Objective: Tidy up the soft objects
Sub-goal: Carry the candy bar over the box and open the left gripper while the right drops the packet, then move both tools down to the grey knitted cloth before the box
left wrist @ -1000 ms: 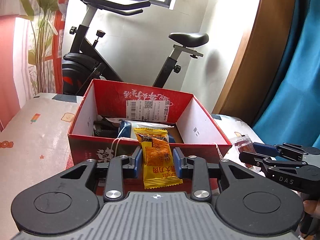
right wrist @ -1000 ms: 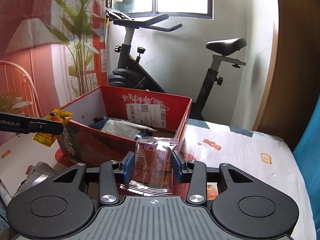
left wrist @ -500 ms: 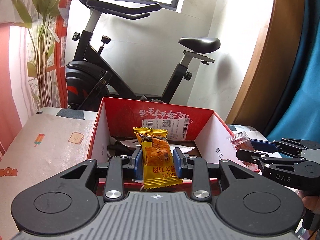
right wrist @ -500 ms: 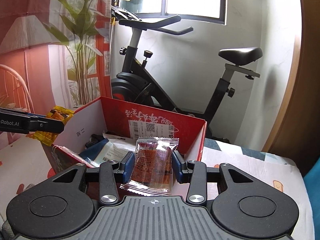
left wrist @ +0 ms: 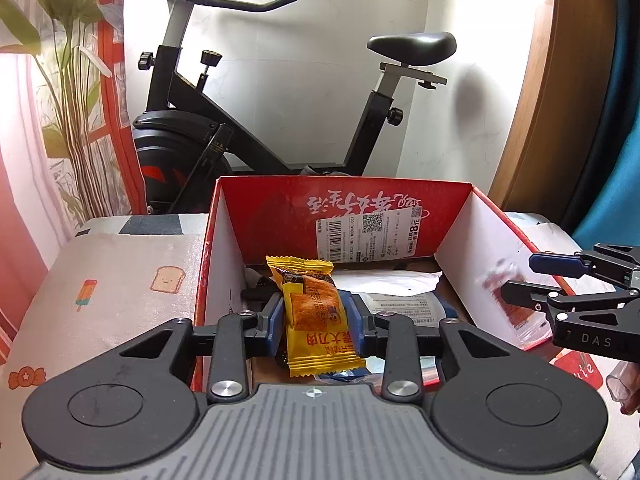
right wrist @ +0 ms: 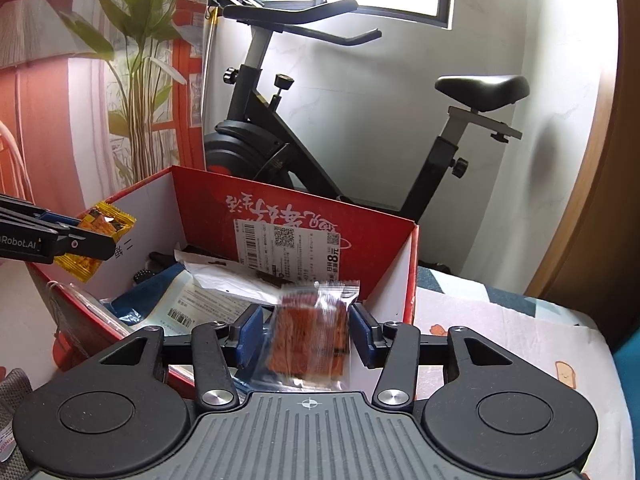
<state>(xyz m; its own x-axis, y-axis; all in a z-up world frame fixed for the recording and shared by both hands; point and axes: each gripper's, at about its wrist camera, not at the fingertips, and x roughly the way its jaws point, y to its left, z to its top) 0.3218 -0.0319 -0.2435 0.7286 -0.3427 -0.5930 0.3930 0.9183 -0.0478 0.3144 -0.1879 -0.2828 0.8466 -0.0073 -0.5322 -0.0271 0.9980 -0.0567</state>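
A red cardboard box [left wrist: 280, 208] [right wrist: 208, 196] stands open on a patterned cloth, and both grippers hang over its near side. My left gripper [left wrist: 316, 320] [right wrist: 96, 236] has a yellow snack packet [left wrist: 312, 312] [right wrist: 100, 222] upright between its blue pads. Its jaws are starting to open, and the packet looks sharp and still in place. My right gripper [right wrist: 308, 332] [left wrist: 518, 276] is opening above the box's right wall. A clear packet of red-brown snack [right wrist: 310, 336] [left wrist: 516, 308] sits blurred between its pads, with a gap on each side.
White paper [left wrist: 384, 280], blue-and-white pouches [right wrist: 188, 304] and small black items lie inside the box. An exercise bike [left wrist: 224, 136] stands right behind it. A plant-print curtain hangs at the left and a blue curtain [left wrist: 616, 184] at the right. The patterned cloth [left wrist: 112, 292] surrounds the box.
Both grippers have moved forward over the box, so its inside now shows below them. The right jaws have spread, and the red-brown packet has gone blurred and loose between the pads.
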